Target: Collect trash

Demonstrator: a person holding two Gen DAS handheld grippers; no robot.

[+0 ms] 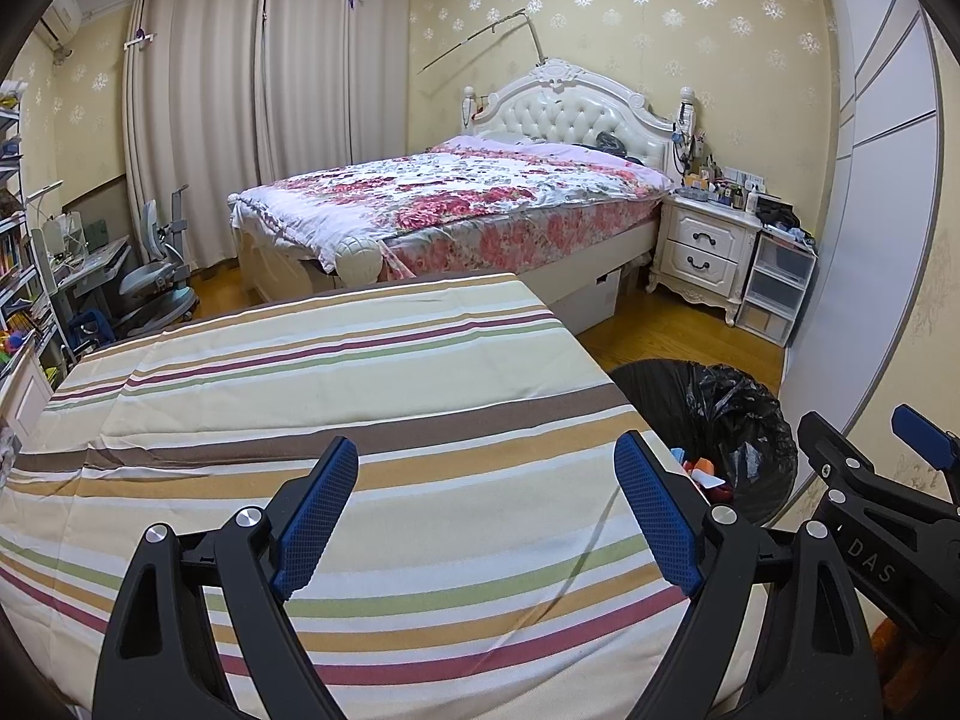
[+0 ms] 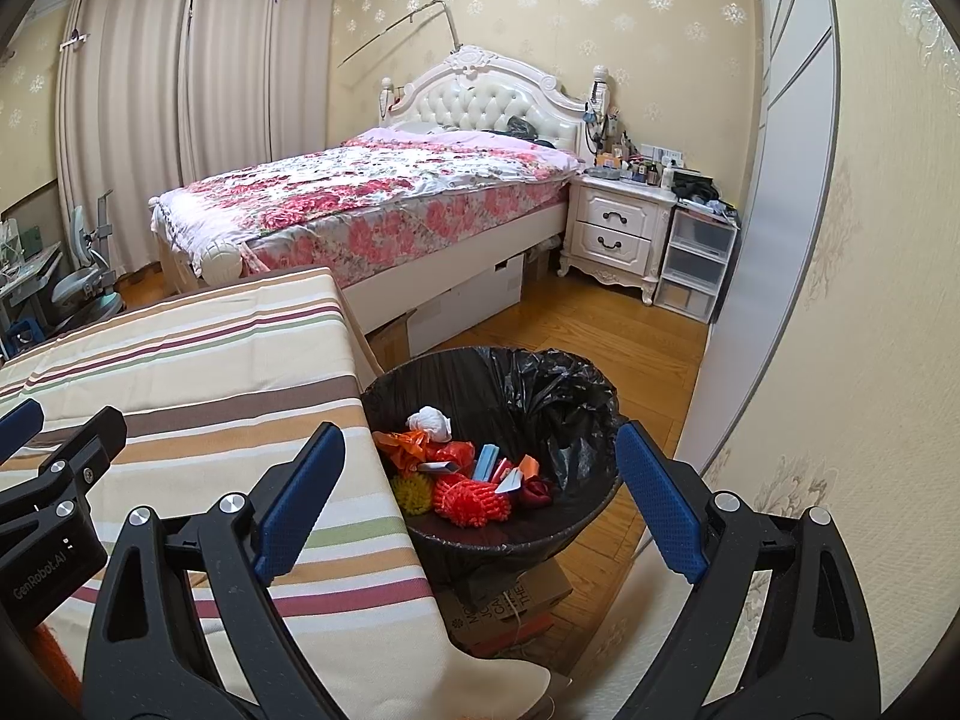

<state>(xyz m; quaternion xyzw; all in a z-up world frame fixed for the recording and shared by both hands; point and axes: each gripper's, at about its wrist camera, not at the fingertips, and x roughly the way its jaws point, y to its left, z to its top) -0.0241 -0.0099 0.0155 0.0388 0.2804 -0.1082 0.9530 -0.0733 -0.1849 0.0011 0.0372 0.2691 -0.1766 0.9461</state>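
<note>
Two hand-held grippers stood side by side over a bench (image 1: 336, 396) covered in a striped cloth. On the left hand-held gripper (image 1: 486, 462), the jaws gaped wide, with nothing between the blue pads but bare cloth. On the right hand-held gripper (image 2: 480, 450), the jaws were spread just as wide and also held nothing; seen from its own camera it framed a trash bin (image 2: 540, 540) lined with a black bag.

That bin sat just beside the right edge of the bench, resting on a cardboard box (image 2: 510, 594) on the wooden floor (image 2: 600, 324). Inside it lay the collected trash: a crumpled white wad (image 2: 429, 423), orange plastic scraps (image 2: 414, 444), a red knobbly ball (image 2: 474, 501), a yellow spiky ball (image 2: 411, 492), a light blue piece (image 2: 483, 462) and some small paper bits. No trash showed on the striped cloth in either view.

Beyond the bench stood a bed (image 1: 456, 192) with a floral cover, a white nightstand (image 1: 702, 246) crowded with small bottles, and closed curtains (image 1: 240, 108).
</note>
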